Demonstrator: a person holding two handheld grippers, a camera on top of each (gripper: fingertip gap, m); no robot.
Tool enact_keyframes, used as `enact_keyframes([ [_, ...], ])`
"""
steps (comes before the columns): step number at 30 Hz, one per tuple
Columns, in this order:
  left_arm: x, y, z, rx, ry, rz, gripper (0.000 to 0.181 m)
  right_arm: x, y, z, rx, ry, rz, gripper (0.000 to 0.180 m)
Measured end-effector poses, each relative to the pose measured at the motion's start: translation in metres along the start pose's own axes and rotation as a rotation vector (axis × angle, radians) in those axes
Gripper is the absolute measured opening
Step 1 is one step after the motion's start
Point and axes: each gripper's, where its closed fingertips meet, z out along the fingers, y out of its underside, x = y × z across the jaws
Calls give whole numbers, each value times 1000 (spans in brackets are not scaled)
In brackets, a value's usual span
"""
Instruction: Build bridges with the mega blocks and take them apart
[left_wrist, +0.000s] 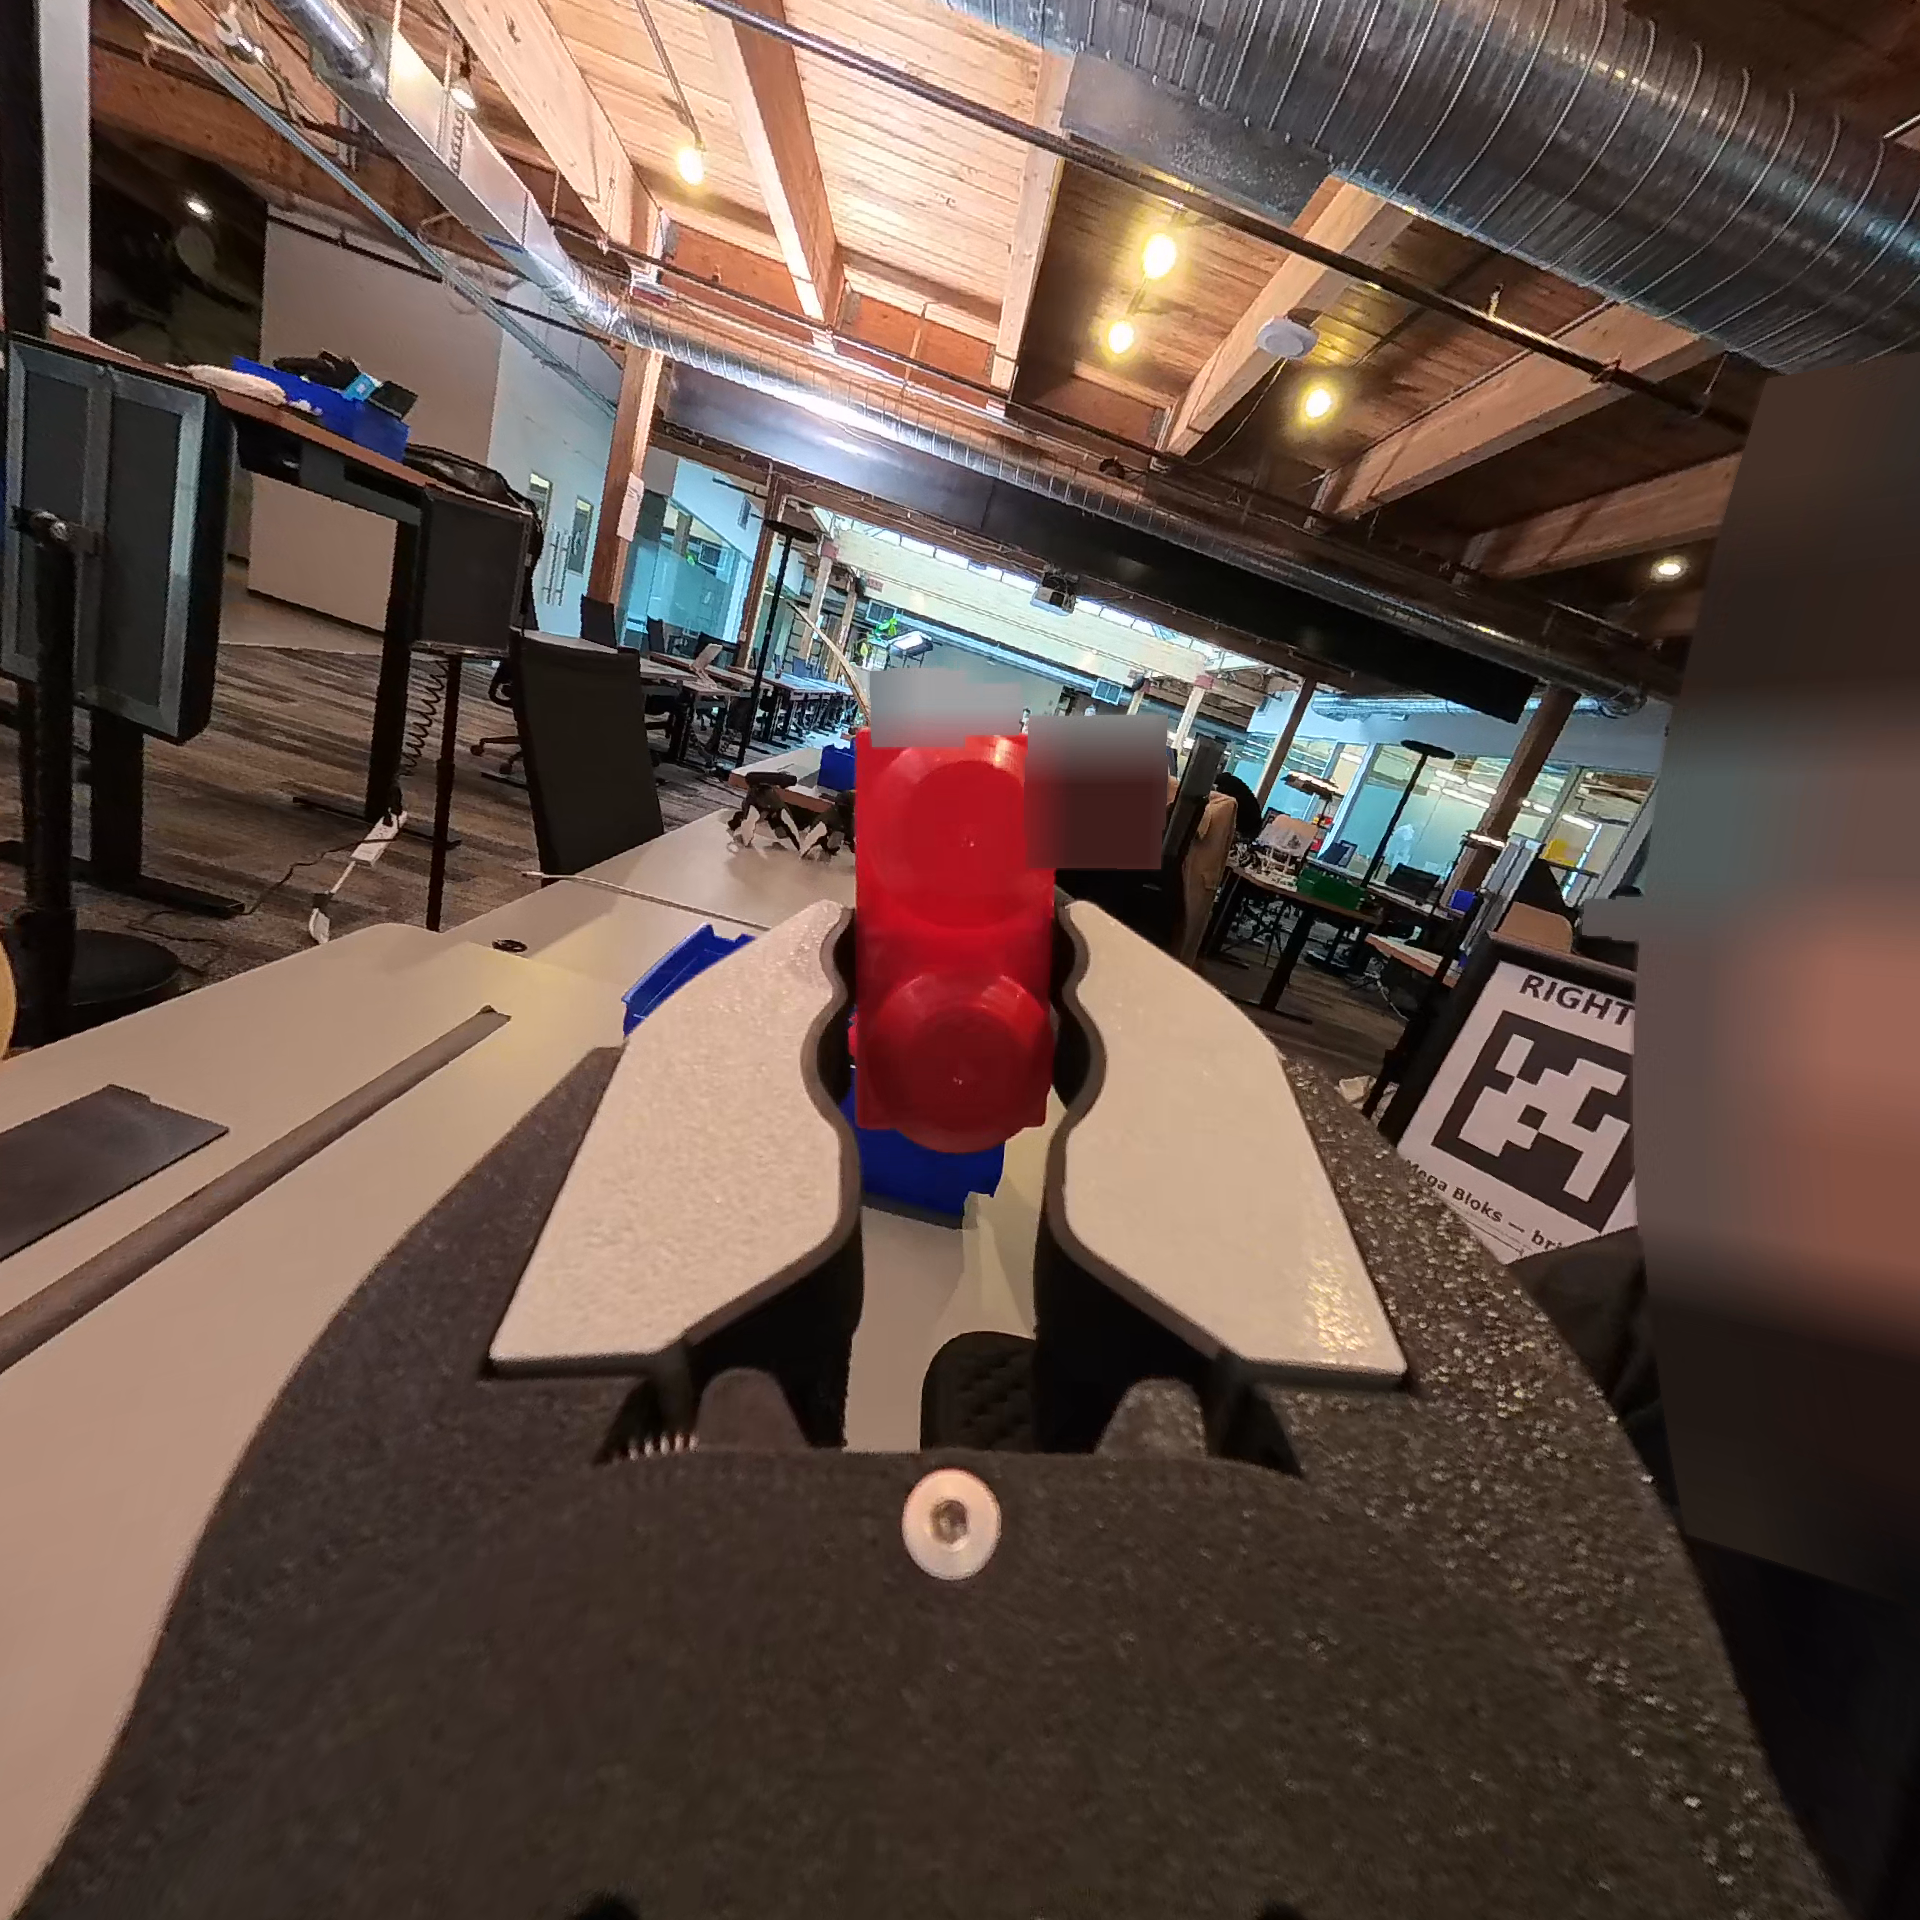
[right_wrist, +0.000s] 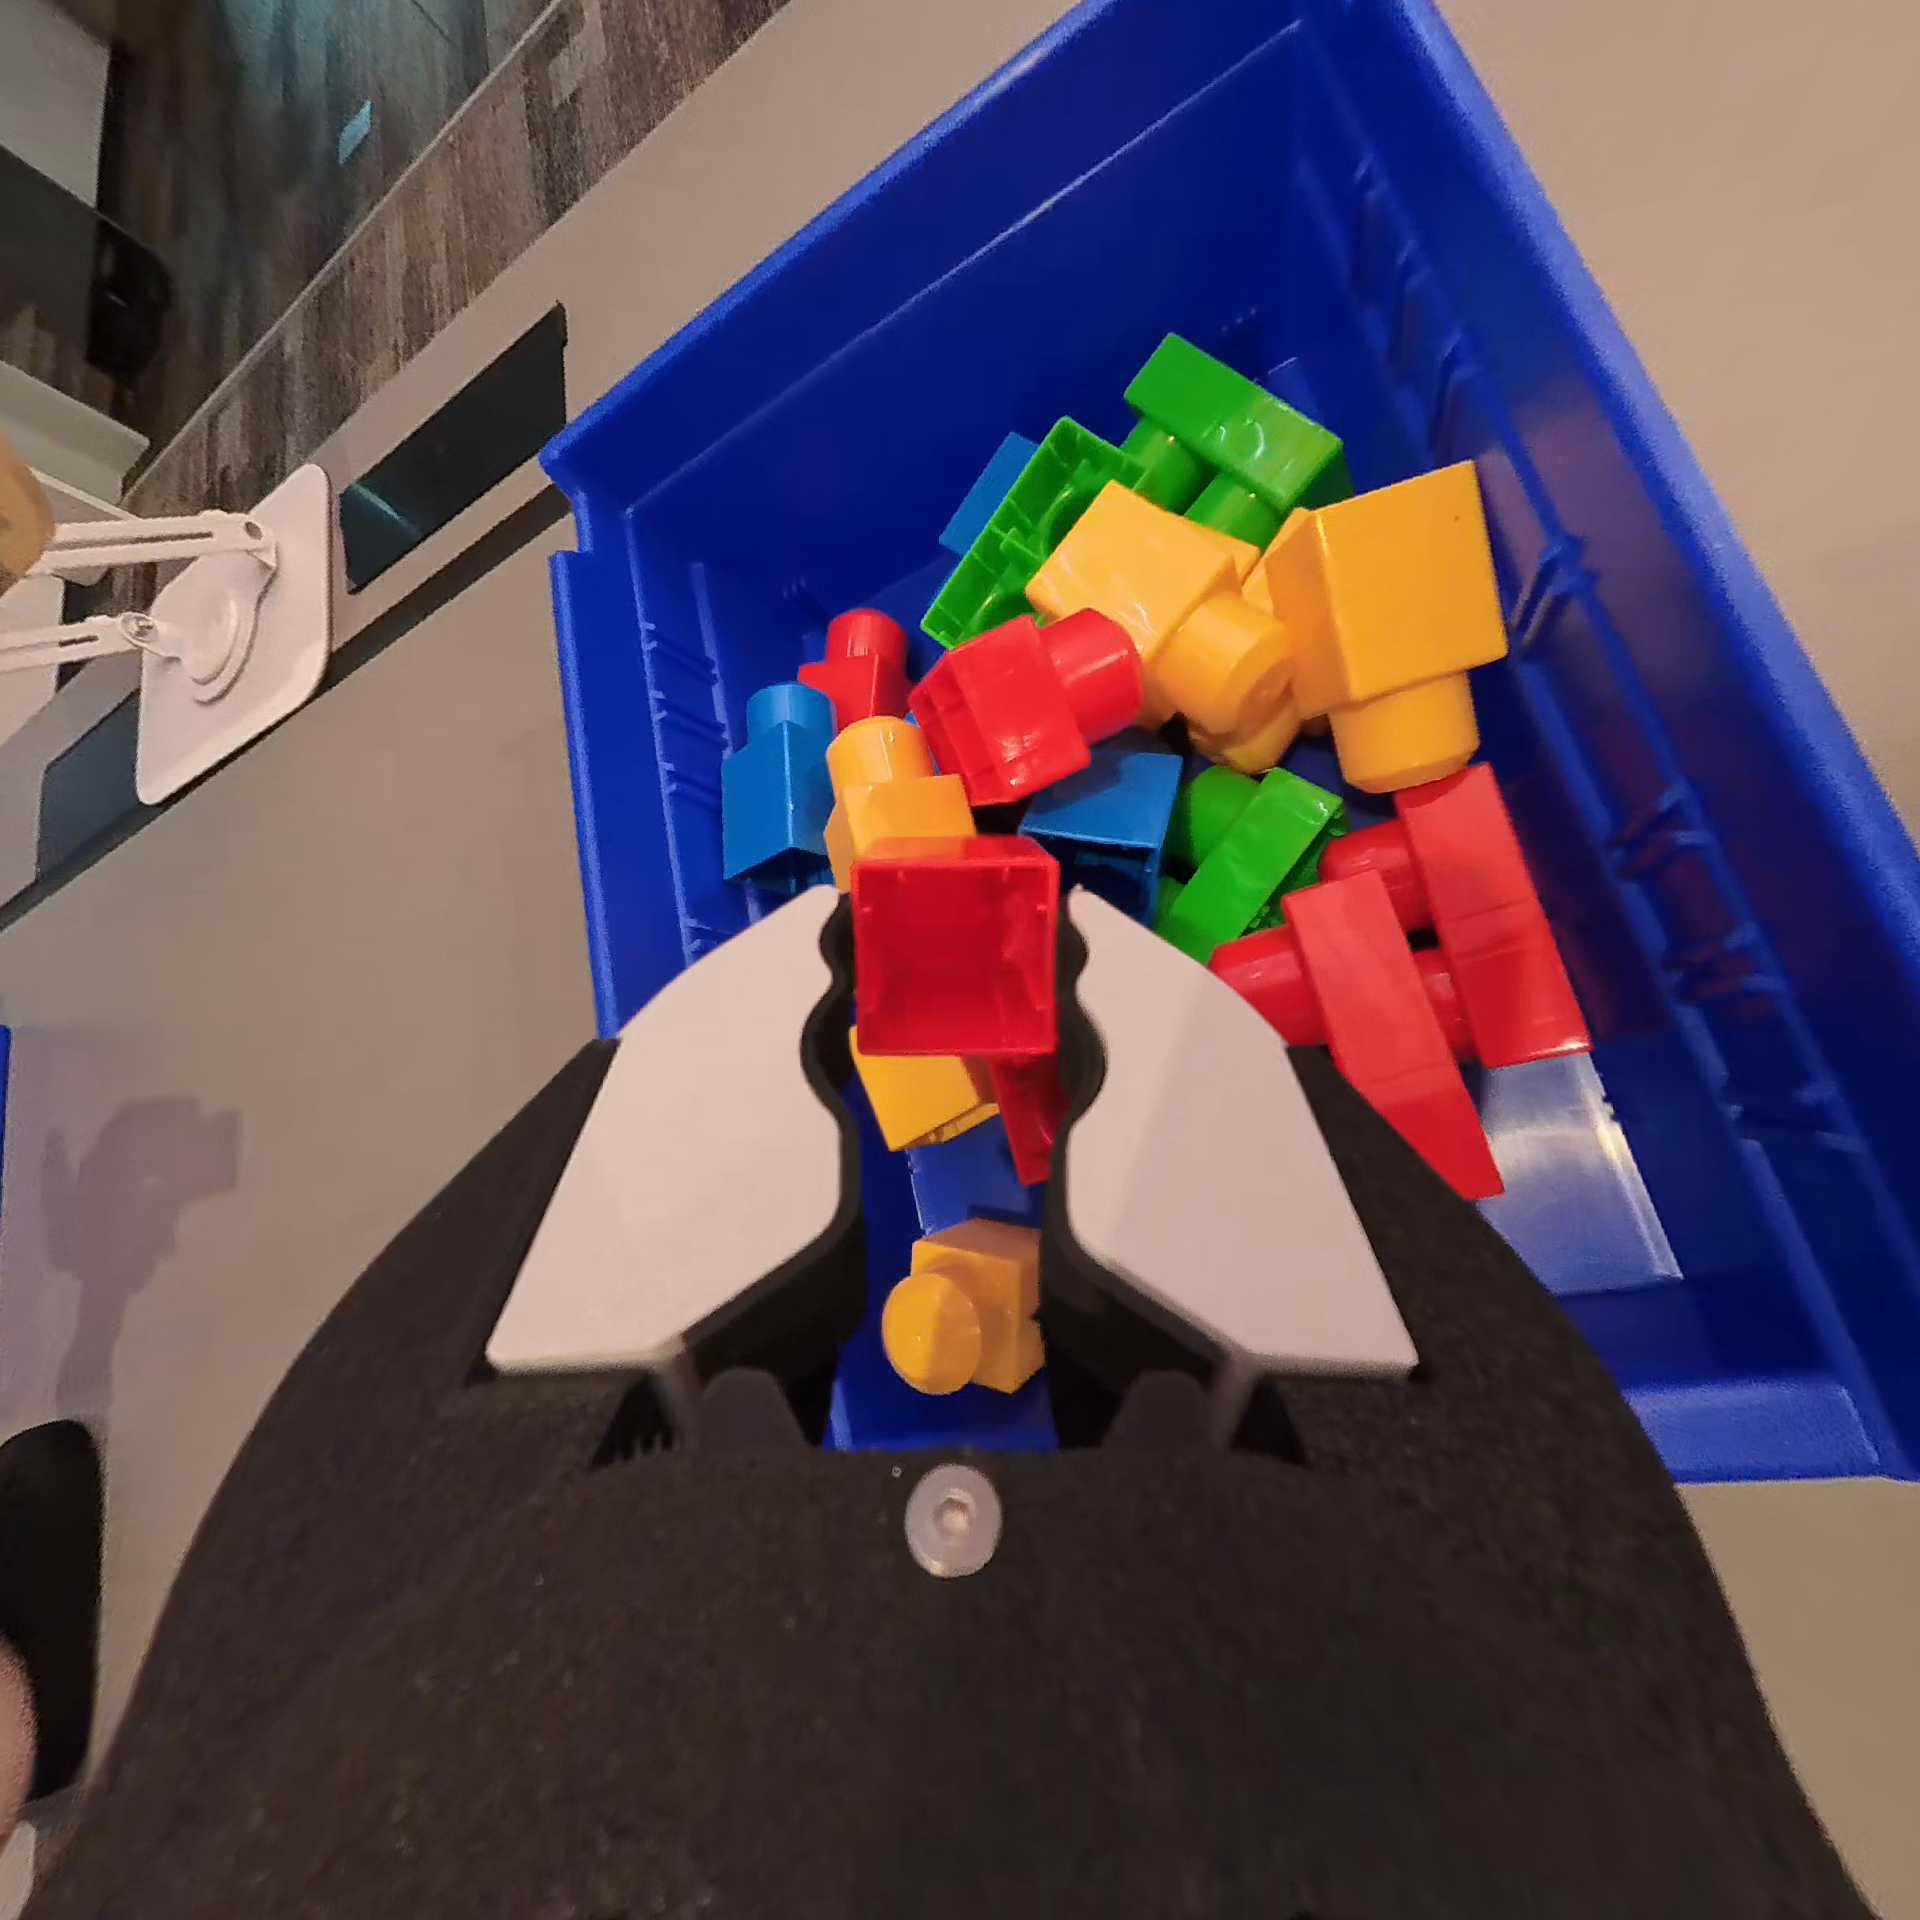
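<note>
My left gripper (left_wrist: 951, 935) is shut on a long red block (left_wrist: 951, 914) with two round studs facing the camera, held up above the grey table (left_wrist: 208, 1299). A blue block (left_wrist: 925, 1174) shows just below it, between the fingers. My right gripper (right_wrist: 954, 940) is shut on a small red block (right_wrist: 951, 951), hollow underside toward the camera, held over the blue bin (right_wrist: 1558, 343). The bin holds several loose red, yellow, green and blue blocks, such as a big yellow one (right_wrist: 1382, 603).
A card with a black-and-white marker (left_wrist: 1538, 1112) stands at the right of the left wrist view, next to a blurred person. A second blue bin (left_wrist: 675, 966) sits behind the left fingers. A white lamp base (right_wrist: 229, 634) stands on the table left of the bin. Tip to tip, the grippers are about 50 cm apart.
</note>
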Motion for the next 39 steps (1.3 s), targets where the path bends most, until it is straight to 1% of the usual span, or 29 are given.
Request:
enact_keyframes([
  [3, 0, 2, 1, -10, 3, -1, 35, -13, -8, -10, 44, -47, 12, 35],
  [4, 0, 2, 1, -10, 3, -1, 35, -14, -13, -14, 71, -34, 2, 36],
  [6, 0, 1, 0, -8, 2, -1, 35, -18, -21, -24, 118, 7, -35, 45],
  [9, 2, -1, -1, -2, 3, 3, 35, -31, -43, -44, 243, 76, -112, 60],
  [10, 2, -3, -2, 2, 4, 5, 35, -41, -47, -48, 262, 67, -147, 60],
  [11, 3, -4, -2, 5, 6, 7, 35, -57, -50, -50, 279, 23, -191, 59],
  [15, 4, -5, -3, 10, 5, 12, 35, -155, -63, -60, 390, -285, -410, 60],
  [17, 3, -5, -3, 14, 5, 10, 35, -213, -63, -70, 455, -471, -520, 62],
  [20, 3, -7, -4, 18, 3, 14, 35, -298, -50, -91, 522, -782, -645, 63],
  [23, 6, -10, -6, 27, 3, 28, 35, -372, -27, -113, 573, -1069, -696, 62],
  [25, 7, -11, -7, 30, 4, 34, 35, -412, -3, -118, 535, -1234, -707, 62],
  [27, 7, -12, -7, 34, 3, 36, 35, -443, 21, -112, 459, -1323, -725, 62],
  [30, 7, -13, -8, 39, 6, 34, 35, -477, 55, -91, 365, -1361, -781, 70],
  [33, 8, -14, -8, 39, 9, 36, 35, -497, 83, -67, 261, -1348, -839, 76],
  [36, 9, -12, -7, 30, 15, 36, 35, -507, 97, -59, 210, -1383, -831, 73],
  [37, 8, -11, -6, 29, 15, 36, 35, -508, 101, -58, 185, -1402, -819, 66],
  [38, 8, -11, -6, 27, 20, 36, 35, -508, 105, -59, 153, -1434, -821, 44],
  [39, 10, -10, -5, 26, 32, 33, 35, -507, 106, -59, 129, -1451, -814, 37],
])
